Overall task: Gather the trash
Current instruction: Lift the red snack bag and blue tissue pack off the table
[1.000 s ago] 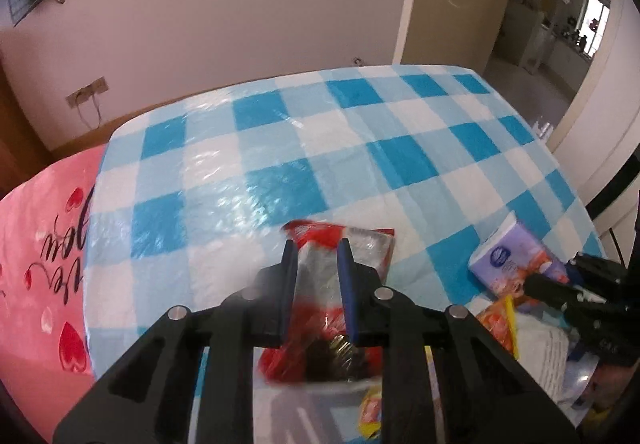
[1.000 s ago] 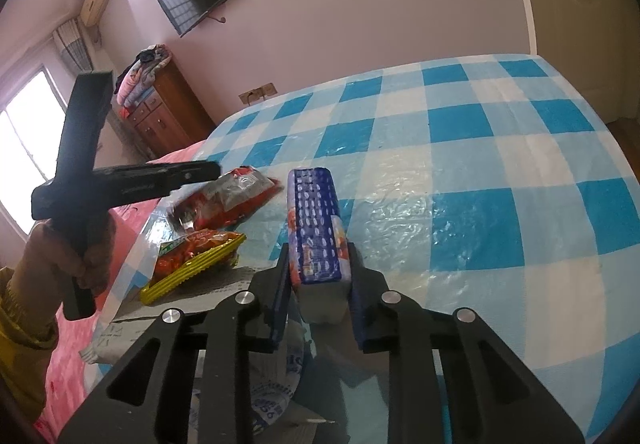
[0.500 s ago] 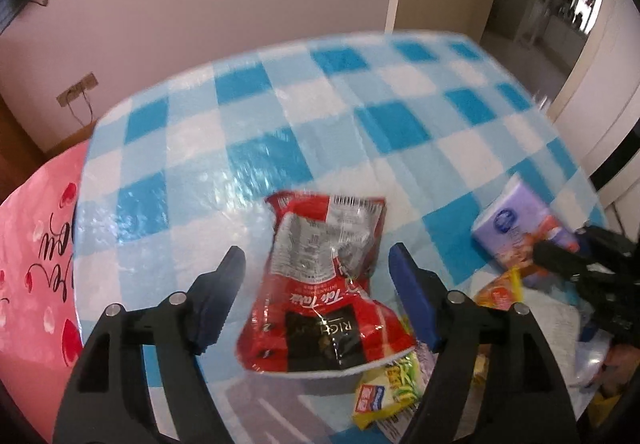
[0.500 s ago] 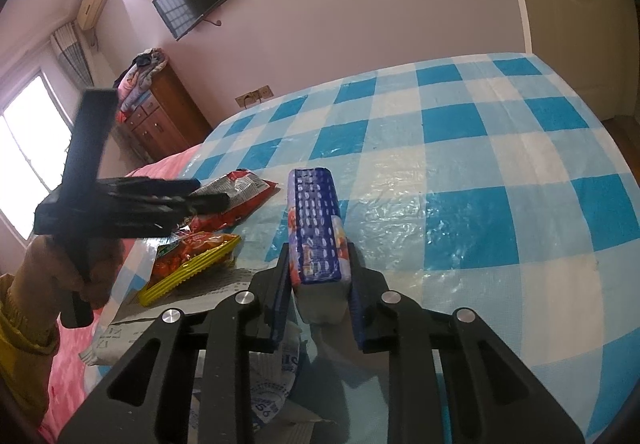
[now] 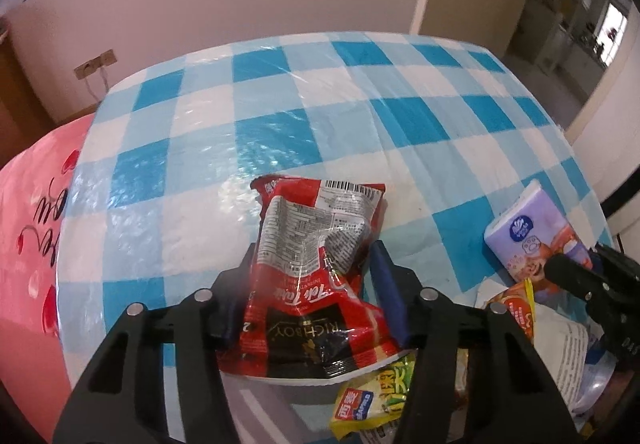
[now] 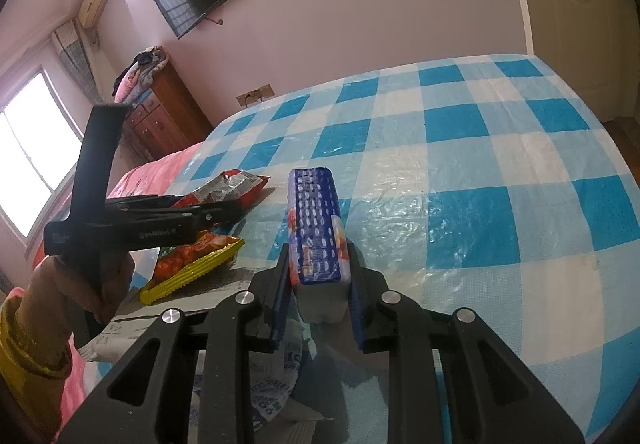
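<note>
A red snack bag (image 5: 316, 268) lies flat on the blue-checked cloth (image 5: 320, 116), between the fingers of my left gripper (image 5: 314, 248). Its jaws are closing with the bag between them, and the pads do not visibly squeeze it. In the right wrist view the left gripper (image 6: 236, 210) reaches in from the left over the same red bag (image 6: 228, 188). My right gripper (image 6: 318, 248) is shut on a blue and purple tissue pack (image 6: 314, 220), held on edge just above the cloth. The pack (image 5: 524, 232) and the right gripper (image 5: 580, 276) also show at the left wrist view's right edge.
A yellow-edged orange snack packet (image 6: 192, 264) and a yellow-green packet (image 5: 376, 400) lie on a white printed sack (image 6: 132, 328) near the front edge. A pink bedspread (image 5: 36, 224) lies to the left. A person's hand (image 6: 80, 284) holds the left gripper. A wooden dresser (image 6: 160, 116) stands against the far wall.
The left gripper let go of the red bag and opened wide; the bag dropped flat on the cloth. The jaws have since narrowed around it. The right gripper and tissue pack stayed still.
</note>
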Demonstrator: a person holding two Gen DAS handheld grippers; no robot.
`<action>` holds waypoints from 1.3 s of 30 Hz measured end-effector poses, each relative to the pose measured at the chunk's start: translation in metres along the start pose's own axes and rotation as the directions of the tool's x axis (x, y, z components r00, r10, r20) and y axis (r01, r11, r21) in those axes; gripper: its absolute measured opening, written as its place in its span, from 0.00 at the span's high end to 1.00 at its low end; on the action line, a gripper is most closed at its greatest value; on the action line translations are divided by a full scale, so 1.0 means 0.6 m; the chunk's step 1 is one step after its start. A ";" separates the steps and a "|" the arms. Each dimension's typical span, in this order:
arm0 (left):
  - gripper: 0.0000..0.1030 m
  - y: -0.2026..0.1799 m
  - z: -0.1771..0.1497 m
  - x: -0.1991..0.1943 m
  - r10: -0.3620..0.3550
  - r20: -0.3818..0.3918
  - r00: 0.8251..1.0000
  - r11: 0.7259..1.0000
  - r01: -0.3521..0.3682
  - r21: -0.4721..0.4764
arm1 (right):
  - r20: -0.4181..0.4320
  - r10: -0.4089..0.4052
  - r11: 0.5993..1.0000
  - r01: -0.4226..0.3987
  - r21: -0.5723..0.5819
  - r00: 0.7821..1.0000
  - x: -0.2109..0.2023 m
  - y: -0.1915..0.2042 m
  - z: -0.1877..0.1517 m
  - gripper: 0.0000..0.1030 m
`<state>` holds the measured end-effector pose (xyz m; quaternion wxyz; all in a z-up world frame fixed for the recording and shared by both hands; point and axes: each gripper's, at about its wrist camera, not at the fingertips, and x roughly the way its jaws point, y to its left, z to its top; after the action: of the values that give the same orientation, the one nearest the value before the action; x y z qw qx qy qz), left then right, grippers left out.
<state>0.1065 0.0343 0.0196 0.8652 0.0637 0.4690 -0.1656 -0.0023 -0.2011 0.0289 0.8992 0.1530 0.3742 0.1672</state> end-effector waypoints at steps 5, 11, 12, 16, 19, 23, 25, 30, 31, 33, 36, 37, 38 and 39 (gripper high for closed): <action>0.47 0.015 -0.020 -0.029 0.016 0.060 0.998 0.998 -0.012 -0.069 | 0.003 -0.004 1.000 0.004 0.000 1.000 -0.002 0.000 0.000 0.75; 0.78 0.037 -0.050 -0.096 0.058 0.144 0.988 0.989 -0.038 -0.142 | 0.014 -0.010 1.000 0.010 0.004 1.000 -0.009 0.003 -0.005 0.75; 0.78 0.042 -0.054 -0.103 0.055 0.155 0.986 0.988 -0.030 -0.154 | 0.013 -0.012 1.000 0.012 0.010 1.000 -0.010 0.002 -0.005 0.75; 0.78 0.047 -0.071 -0.114 0.053 0.156 0.986 0.986 -0.027 -0.165 | 0.015 -0.020 0.999 0.019 0.032 1.000 -0.012 -0.006 -0.005 0.75; 0.78 0.054 -0.087 -0.124 0.029 0.165 0.986 0.980 0.004 -0.197 | 0.010 -0.019 0.999 0.019 0.044 1.000 -0.014 -0.011 -0.005 0.75; 0.78 0.054 -0.110 -0.141 0.022 0.176 0.984 0.979 0.014 -0.202 | 0.007 -0.017 0.998 0.017 0.060 1.000 -0.016 -0.014 -0.006 0.75; 0.78 0.066 -0.123 -0.152 0.018 0.178 0.984 0.975 0.022 -0.220 | 0.009 -0.014 0.996 0.013 0.083 1.000 -0.019 -0.020 -0.008 0.75; 0.78 0.094 -0.149 -0.164 0.016 0.159 0.987 0.969 0.024 -0.246 | 0.022 -0.006 0.988 0.003 0.153 1.000 -0.036 -0.039 -0.018 0.75; 0.78 0.096 -0.152 -0.163 0.014 0.153 0.988 0.969 0.024 -0.244 | 0.023 -0.009 0.987 0.006 0.158 1.000 -0.040 -0.042 -0.020 0.75; 0.78 0.098 -0.155 -0.162 0.009 0.145 0.989 0.970 0.027 -0.244 | 0.024 -0.013 0.986 0.008 0.169 1.000 -0.048 -0.047 -0.022 0.75; 0.56 0.094 -0.144 -0.162 -0.035 0.158 0.987 0.968 0.073 -0.241 | 0.028 -0.021 0.987 0.016 0.160 0.999 -0.060 -0.045 -0.020 0.75; 0.45 0.090 -0.136 -0.161 -0.047 0.163 0.986 0.968 0.085 -0.235 | 0.031 -0.024 0.988 0.019 0.153 0.999 -0.064 -0.043 -0.019 0.75; 0.44 0.086 -0.124 -0.160 -0.060 0.165 0.984 0.970 0.096 -0.223 | 0.036 -0.025 0.989 0.020 0.146 0.999 -0.067 -0.042 -0.017 0.75; 0.43 0.083 -0.116 -0.158 -0.068 0.163 0.984 0.972 0.102 -0.214 | 0.042 -0.025 0.990 0.019 0.139 0.999 -0.073 -0.039 -0.016 0.75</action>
<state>0.0210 0.1209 0.0578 0.8926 -0.0662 0.4185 -0.1539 -0.0337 -0.2386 0.0403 0.8961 0.2146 0.3670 0.1274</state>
